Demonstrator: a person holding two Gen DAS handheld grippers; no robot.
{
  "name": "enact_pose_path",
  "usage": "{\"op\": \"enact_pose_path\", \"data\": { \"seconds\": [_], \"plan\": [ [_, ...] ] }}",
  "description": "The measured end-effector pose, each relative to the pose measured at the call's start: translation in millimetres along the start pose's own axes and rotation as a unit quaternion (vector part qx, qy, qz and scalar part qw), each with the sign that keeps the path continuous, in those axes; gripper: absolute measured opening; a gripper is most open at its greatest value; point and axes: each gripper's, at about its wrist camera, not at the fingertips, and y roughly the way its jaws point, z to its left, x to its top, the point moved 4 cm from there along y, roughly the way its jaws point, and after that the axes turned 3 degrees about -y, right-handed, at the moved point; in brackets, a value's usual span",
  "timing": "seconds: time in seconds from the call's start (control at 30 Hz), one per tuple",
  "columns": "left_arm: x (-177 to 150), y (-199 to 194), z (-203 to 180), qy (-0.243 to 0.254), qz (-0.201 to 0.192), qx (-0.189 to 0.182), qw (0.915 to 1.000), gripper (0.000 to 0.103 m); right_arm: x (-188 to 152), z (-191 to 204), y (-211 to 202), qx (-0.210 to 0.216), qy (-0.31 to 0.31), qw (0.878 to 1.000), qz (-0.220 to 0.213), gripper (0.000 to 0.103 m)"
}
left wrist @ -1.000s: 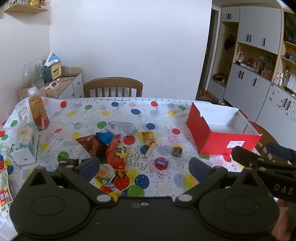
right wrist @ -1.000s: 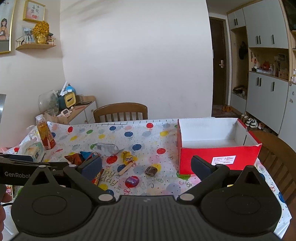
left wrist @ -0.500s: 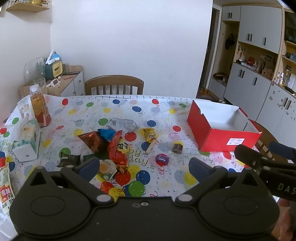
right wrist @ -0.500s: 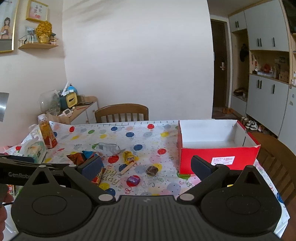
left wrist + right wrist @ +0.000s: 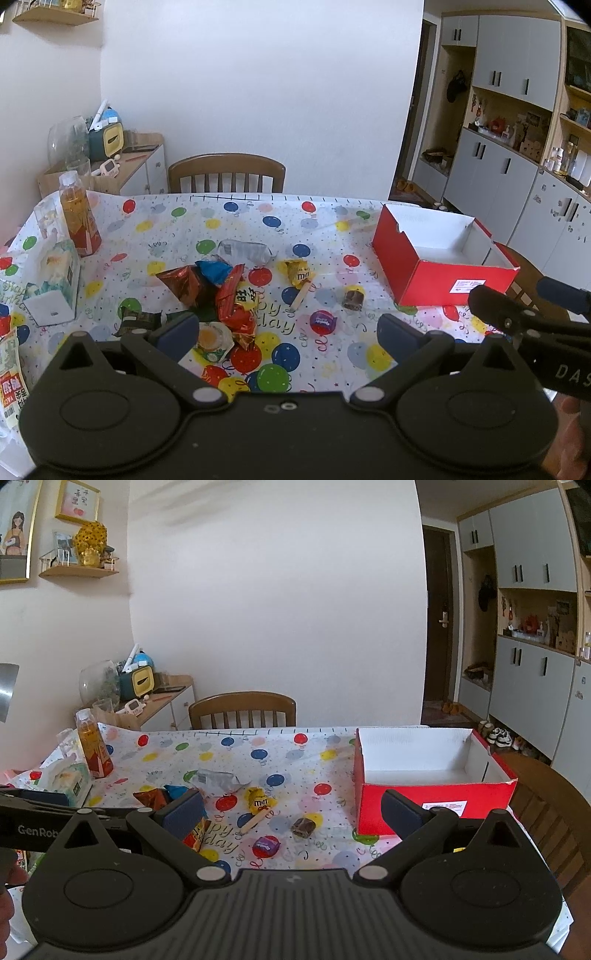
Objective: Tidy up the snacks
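Snacks: the loose snack pile (image 5: 218, 291) lay on the table (image 5: 177, 229), well to the left of the red box (image 5: 439, 258), with nothing yet in that box.
Pile make-up: a red crinkly packet (image 5: 236, 306) sat in the middle, a brown packet (image 5: 181, 284) and a blue one (image 5: 212, 268) behind it, a silver pouch (image 5: 243, 251) farther back, a round jelly cup (image 5: 212, 339) at the near edge.
Strays: a yellow candy bag (image 5: 299, 271), a wooden stick (image 5: 301, 295), a purple round sweet (image 5: 322, 320) and a small brown cake (image 5: 352, 298) lay between the pile and the red box.
Red box: open-topped, white inside, at the right end of the table.
Left gripper (image 5: 288, 330): jaws wide apart, empty, hovering above the near edge of the pile.
Right gripper (image 5: 291, 812): jaws wide apart, empty, aimed at the strays left of the red box.
Step in hand: judged to be the approach to a first pick.
Doing it well: the strays nearest the red box looked the easiest start; a descent straight over one item, with the jaws straddling its narrow side, would likely avoid dragging a neighbour. The crinkly packets would probably deform, so a grip on a sealed edge seemed safer.
Change from earlier: both cameras sat slightly higher and farther back than a second before, showing more table; no snack had moved.
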Motion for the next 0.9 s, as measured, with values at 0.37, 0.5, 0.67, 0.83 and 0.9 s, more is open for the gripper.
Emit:
{"op": "enact_pose_path", "data": {
  "seconds": [0.37, 0.5, 0.67, 0.83, 0.9],
  "plan": [
    [7, 7, -1, -0.005, 0.001, -0.003, 1.0, 0.102, 5, -2, 7, 0.001, -0.009, 1.0, 0.003, 0.103],
    [9, 15, -2, -0.008, 0.005, 0.0, 1.0, 0.102, 6, -6, 17, 0.004, -0.012, 1.0, 0.006, 0.103],
    [14, 28, -4, -0.009, 0.011, 0.009, 0.9999, 0.102, 9, -13, 37, 0.018, -0.012, 1.0, 0.013, 0.103],
    [20, 45, -2, -0.024, 0.021, 0.02, 0.9993, 0.102, 12, -16, 61, 0.039, -0.024, 0.999, 0.021, 0.103],
    [20, 54, 0, -0.032, 0.033, 0.024, 0.9987, 0.102, 10, -18, 74, 0.048, -0.024, 0.998, 0.035, 0.103]
  ]
}}
